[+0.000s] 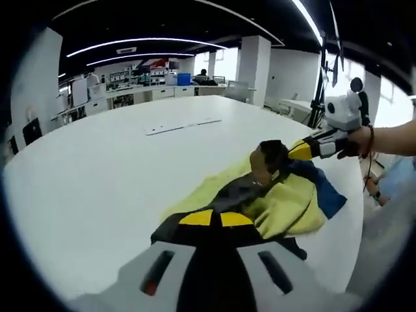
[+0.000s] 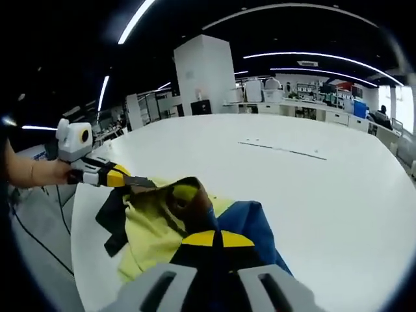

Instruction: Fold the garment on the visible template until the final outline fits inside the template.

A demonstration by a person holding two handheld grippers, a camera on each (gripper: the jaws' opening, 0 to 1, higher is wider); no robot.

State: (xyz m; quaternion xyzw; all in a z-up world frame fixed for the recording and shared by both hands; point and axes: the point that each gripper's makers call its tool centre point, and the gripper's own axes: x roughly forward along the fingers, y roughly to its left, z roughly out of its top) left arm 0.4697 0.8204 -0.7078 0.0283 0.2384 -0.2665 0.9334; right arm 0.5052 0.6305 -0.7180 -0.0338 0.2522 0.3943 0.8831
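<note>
The garment point(image 1: 279, 208), yellow with blue and black panels and a brown patch, lies bunched near the edge of the white table point(image 1: 110, 175); in the right gripper view the same garment point(image 2: 156, 227) sits just ahead of your jaws, yellow to the left and blue to the right. Your left gripper point(image 1: 216, 219) has its yellow-tipped jaws brought together on dark cloth at the near end of the garment, the tips meeting with fabric bunched around them. Your right gripper point(image 2: 214, 239) likewise shows its yellow tips pressed together, pinching the garment where the blue and yellow parts meet. In the left gripper view the right gripper point(image 1: 305, 149) comes in from the right, held by your hand point(image 1: 359, 142), its tip at the far, raised part of the cloth. In the right gripper view the left gripper point(image 2: 114, 177) enters from the left, held by your other hand point(image 2: 55, 172), its tip touching the black edge of the garment. A thin pale strip point(image 1: 182, 125) lies farther out on the table, well apart from the garment; it also shows in the right gripper view point(image 2: 283, 150). Beyond the table stand desks and a white pillar point(image 2: 205, 75).
</note>
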